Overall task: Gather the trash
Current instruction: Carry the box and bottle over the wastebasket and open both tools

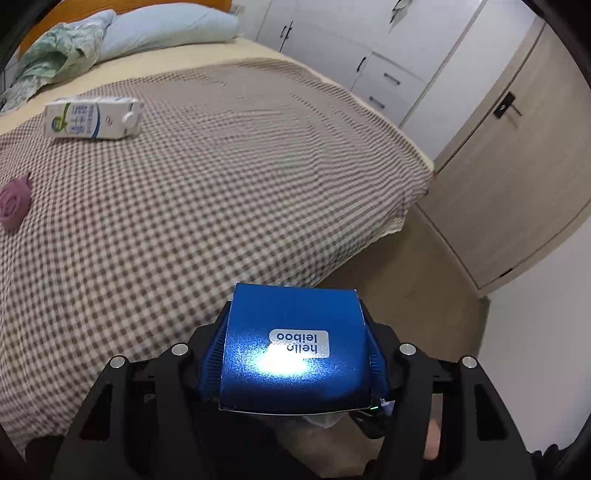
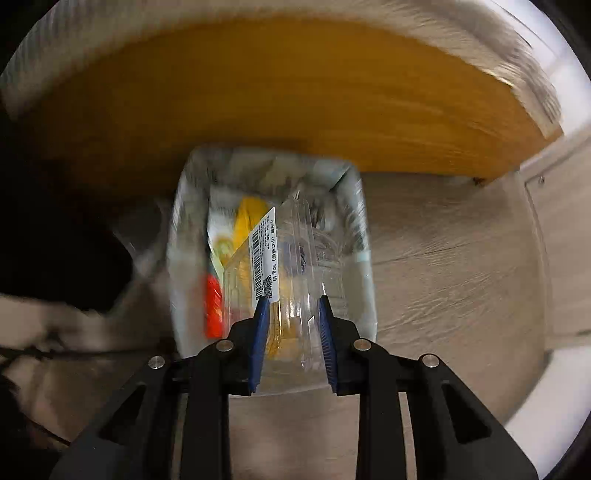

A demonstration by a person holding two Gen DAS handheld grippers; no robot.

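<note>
A bed (image 1: pixel 207 177) under a brown checked cover carries a white milk carton (image 1: pixel 92 117), beside white wardrobes and a wooden door. The left tongs (image 1: pixel 295 354) pinch a blue box (image 1: pixel 295 332) labelled "hello leiboo". The right tongs (image 2: pixel 293 317) pinch a clear barcoded clamshell (image 2: pixel 291 266) over a lined bin (image 2: pixel 364 258) on wood flooring.

Left wrist view: box (image 1: pixel 295 354) between the left gripper (image 1: pixel 295 314) fingers, over the bed (image 1: pixel 240 177) edge. Carton (image 1: pixel 94 117) lies on bed at 10 o'clock, cloth (image 1: pixel 14 205) at 9, pillow (image 1: pixel 166 27) at 11. Right wrist view: clamshell (image 2: pixel 291 280) in right gripper (image 2: pixel 293 314), over bin (image 2: pixel 364 258) beside bed frame (image 2: pixel 258 103) at 12.
</note>
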